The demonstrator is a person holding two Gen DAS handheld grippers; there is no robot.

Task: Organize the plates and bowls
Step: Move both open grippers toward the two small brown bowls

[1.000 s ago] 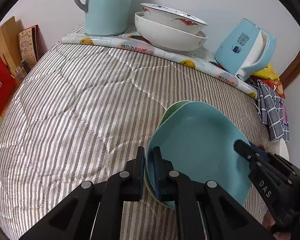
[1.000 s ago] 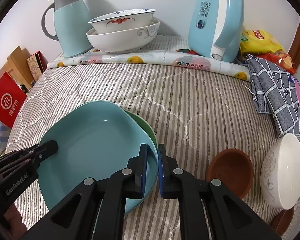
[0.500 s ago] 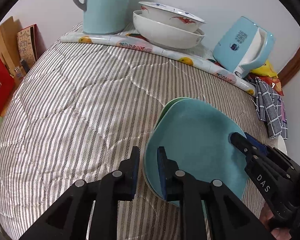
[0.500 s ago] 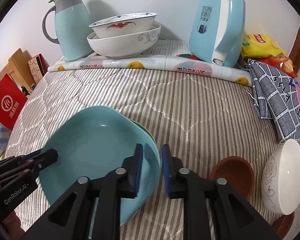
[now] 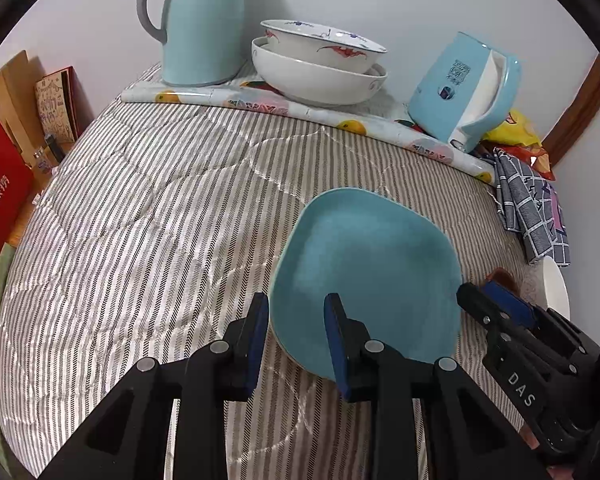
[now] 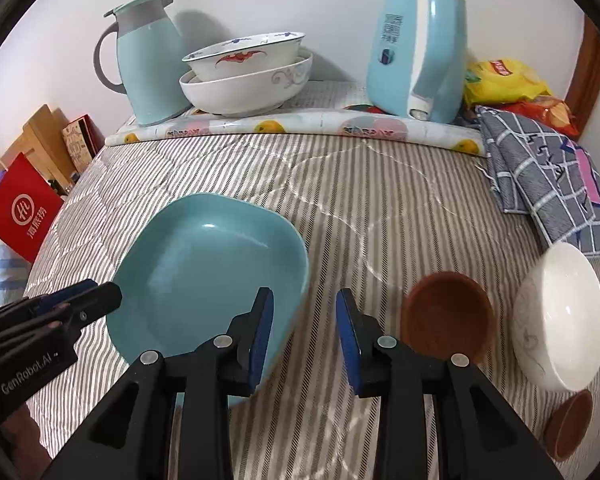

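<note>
A square light-blue plate (image 5: 368,280) (image 6: 207,276) lies on the striped quilt (image 5: 159,220), and only a thin pale edge of another plate shows beneath it. My left gripper (image 5: 297,328) straddles the plate's left rim. Its jaws are opening and the pads stand off the rim. My right gripper (image 6: 304,328) straddles the right rim, jaws also opening, with the pads clear of the plate. Each gripper shows in the other's view, the left gripper (image 6: 99,296) and the right gripper (image 5: 476,296). Two white patterned bowls (image 6: 247,76) sit nested at the back.
Right of the plate are a brown bowl (image 6: 446,316), a white bowl (image 6: 560,316) and a small brown bowl (image 6: 570,424). A blue jug (image 6: 147,60), a blue kettle (image 6: 416,48), snack bags (image 6: 504,80) and a checked cloth (image 6: 540,176) line the back. A red bag (image 6: 19,212) stands left.
Both grippers went from shut on the blue plate's rims to parted and drew back a little. The plate now lies flat, covering the green plate under it.
</note>
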